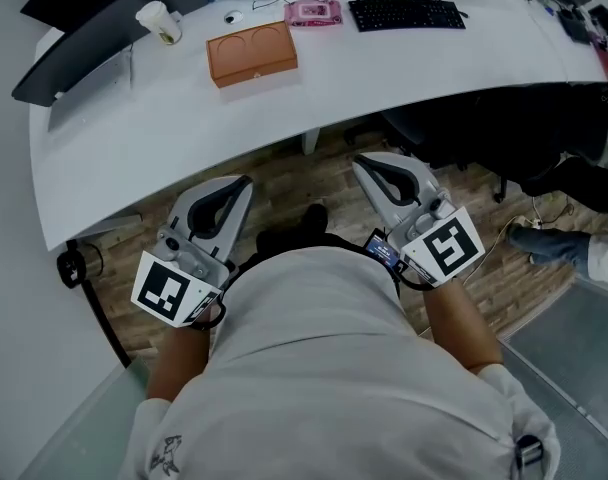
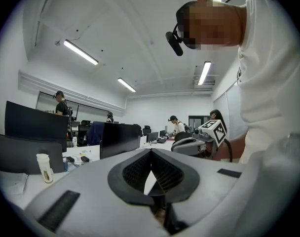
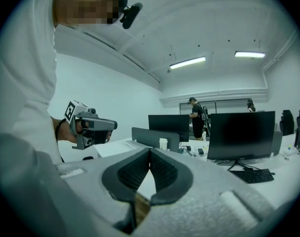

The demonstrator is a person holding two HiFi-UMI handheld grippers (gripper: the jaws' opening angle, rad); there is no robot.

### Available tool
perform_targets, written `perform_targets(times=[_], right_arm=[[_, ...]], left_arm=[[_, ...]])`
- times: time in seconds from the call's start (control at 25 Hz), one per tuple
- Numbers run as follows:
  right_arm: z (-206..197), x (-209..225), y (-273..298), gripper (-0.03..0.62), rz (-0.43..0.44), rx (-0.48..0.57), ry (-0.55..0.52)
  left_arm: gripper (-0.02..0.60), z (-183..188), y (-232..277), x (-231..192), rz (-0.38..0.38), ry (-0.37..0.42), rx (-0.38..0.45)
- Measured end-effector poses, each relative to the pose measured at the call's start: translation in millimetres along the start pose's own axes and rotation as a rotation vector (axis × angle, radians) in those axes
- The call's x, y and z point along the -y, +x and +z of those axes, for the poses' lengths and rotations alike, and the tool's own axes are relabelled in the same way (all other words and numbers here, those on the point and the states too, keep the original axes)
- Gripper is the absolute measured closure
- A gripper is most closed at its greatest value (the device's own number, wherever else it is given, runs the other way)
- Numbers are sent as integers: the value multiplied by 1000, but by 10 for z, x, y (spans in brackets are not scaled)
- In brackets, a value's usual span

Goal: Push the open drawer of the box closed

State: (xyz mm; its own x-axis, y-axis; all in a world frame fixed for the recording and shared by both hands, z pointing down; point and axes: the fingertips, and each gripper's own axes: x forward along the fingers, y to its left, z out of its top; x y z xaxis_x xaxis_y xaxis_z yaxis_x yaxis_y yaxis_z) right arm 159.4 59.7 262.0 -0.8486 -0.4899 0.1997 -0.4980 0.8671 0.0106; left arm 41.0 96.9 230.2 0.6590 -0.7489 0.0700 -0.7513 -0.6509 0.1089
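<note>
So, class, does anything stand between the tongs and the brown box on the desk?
Nothing visible does. The left tongs and right tongs hang short of the desk edge; only bare desktop lies before the brown box. The cup stands aside, to its left.

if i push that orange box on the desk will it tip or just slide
The orange box looks low and wide, so tipping seems unlikely. It sits free on the smooth white desk, so a push would probably slide it. Its crisp edges suggest it is stiff.
</note>
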Motion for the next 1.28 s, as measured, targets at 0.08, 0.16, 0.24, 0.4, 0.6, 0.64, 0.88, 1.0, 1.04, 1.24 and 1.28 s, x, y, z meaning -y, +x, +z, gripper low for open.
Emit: perform_targets(times=[0.08,0.16,0.24,0.4,0.6,0.64,0.88,1.0,1.04,1.24,1.28], right_arm=[[28,-160,54,591,6,-4,-4],[60,-332,122,591,14,-7,-15],[99,-518,194,591,18,-6,-21],[138,-943,343,591,27,-3,-31],[140,-1424,493,591,19,4,-43],[140,-1506,522,591,19,5,-45],[216,-1888,663,591,18,-4,-47],[265,-1980,697,591,16,3,-68],[281,-2005,716,591,15,3,-73],[319,-2107,795,591,7,0,-90],[321,-2128,804,591,7,0,-88]], left_arm=[[583,7,-168,-39,6,-1,4],[583,-2,-356,-87,12,-3,5],[583,-9,-560,-125,16,-4,7],[583,-16,-1002,-194,28,2,17],[583,-107,-1500,-284,43,-5,33],[583,-128,-1581,-299,46,-8,37],[583,-157,-1923,-331,36,-17,47],[583,-137,-2006,-304,23,-9,51],[583,-134,-2032,-307,21,-5,52],[583,-118,-2132,-349,10,-6,63],[583,-118,-2148,-357,9,-6,64]])
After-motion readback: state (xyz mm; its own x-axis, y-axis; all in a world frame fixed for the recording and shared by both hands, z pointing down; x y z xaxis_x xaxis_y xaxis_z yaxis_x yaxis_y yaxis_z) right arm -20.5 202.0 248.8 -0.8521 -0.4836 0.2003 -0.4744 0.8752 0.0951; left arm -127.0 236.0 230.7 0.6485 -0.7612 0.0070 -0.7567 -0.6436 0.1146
